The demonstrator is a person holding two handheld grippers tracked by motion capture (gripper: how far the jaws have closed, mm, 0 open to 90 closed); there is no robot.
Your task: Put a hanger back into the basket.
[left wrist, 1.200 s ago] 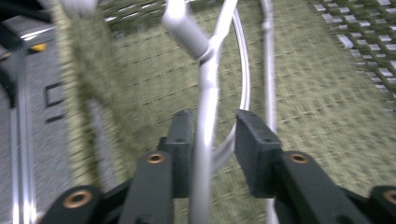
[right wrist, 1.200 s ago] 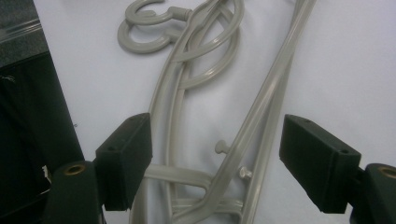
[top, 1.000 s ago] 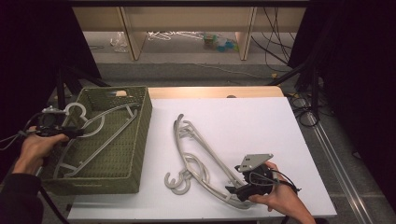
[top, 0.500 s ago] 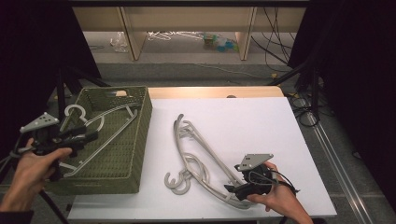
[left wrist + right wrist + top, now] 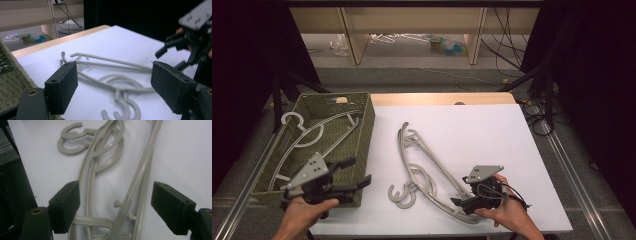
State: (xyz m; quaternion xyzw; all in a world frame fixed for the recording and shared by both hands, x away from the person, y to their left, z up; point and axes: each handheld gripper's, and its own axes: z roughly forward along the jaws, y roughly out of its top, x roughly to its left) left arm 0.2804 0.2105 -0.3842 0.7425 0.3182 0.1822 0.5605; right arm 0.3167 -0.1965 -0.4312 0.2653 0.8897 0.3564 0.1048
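- Nearest me, the right gripper (image 5: 460,204) hovers low over the near end of the hangers (image 5: 427,172), jaws apart, with the grey bars between them but not pinched.
- The left gripper (image 5: 360,175) sits at the near corner of the basket (image 5: 364,125); its jaws have just been opening and nothing is between them.
- The two stacked hangers lie on the white table (image 5: 492,135), hooks toward the basket, well apart from the one hanger (image 5: 307,135) already lying in it.
- To do this pick well, I'd say: bring the right jaws down onto one bar only, since the two hangers overlap and could lift together or snag.
- The left gripper faces the hooks (image 5: 122,111); gripping there would steady the load before it swings over the rim.
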